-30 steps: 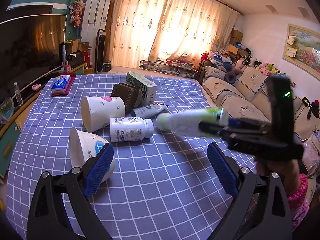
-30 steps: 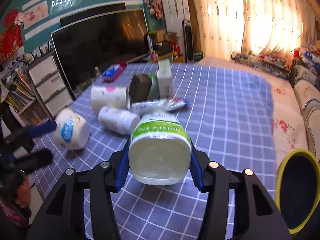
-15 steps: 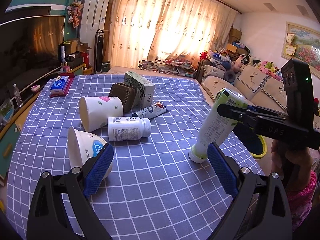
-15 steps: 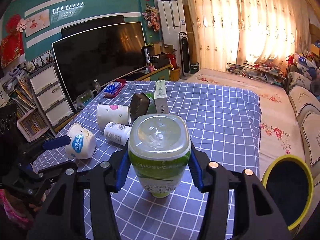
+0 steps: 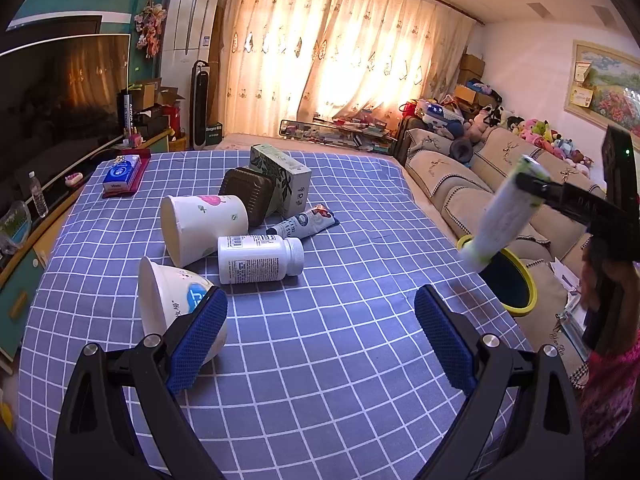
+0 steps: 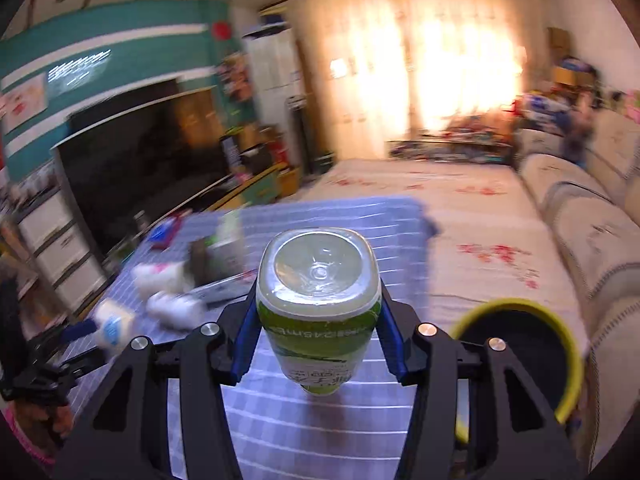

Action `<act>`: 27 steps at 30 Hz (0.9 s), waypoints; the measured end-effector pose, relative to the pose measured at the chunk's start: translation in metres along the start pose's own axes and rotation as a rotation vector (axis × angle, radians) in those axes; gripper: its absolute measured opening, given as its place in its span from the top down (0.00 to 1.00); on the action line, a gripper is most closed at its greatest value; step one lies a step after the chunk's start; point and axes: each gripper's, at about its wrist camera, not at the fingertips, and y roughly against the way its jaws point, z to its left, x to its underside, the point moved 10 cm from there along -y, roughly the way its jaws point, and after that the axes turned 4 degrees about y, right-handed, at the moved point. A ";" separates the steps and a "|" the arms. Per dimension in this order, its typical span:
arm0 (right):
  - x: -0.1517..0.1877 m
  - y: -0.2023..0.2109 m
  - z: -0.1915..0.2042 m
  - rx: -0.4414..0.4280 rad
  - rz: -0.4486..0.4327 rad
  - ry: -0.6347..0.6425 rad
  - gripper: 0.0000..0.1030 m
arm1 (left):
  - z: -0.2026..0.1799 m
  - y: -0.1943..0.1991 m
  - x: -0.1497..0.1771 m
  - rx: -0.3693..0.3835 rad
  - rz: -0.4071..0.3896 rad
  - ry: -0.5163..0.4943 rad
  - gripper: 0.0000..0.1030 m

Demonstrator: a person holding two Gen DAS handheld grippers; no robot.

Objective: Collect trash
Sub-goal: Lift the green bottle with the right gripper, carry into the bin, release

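Beyond the desk [image 5: 320, 360] edge, right fingers [image 6: 394, 344] clamp a blurred green bottle [image 6: 318, 304], cap hidden; left gripper [image 5: 320, 336] gapes empty.

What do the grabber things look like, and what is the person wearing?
Each gripper, left and right, has black angular plastic arms with silver bolts. Its two fingers carry blue textured pads. A small green light glows on the right one. The person's sleeve is patterned pink.
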 end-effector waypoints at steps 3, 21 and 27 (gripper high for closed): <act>0.001 0.008 -0.046 0.093 -0.019 -0.062 0.52 | -0.001 -0.004 0.000 -0.008 0.008 -0.004 0.09; 0.127 -0.071 -0.193 0.400 0.258 -0.253 0.52 | -0.009 -0.013 0.003 -0.044 0.037 -0.036 0.09; 0.132 -0.068 -0.192 0.415 0.258 -0.248 0.48 | -0.004 -0.009 0.002 -0.049 0.026 -0.030 0.09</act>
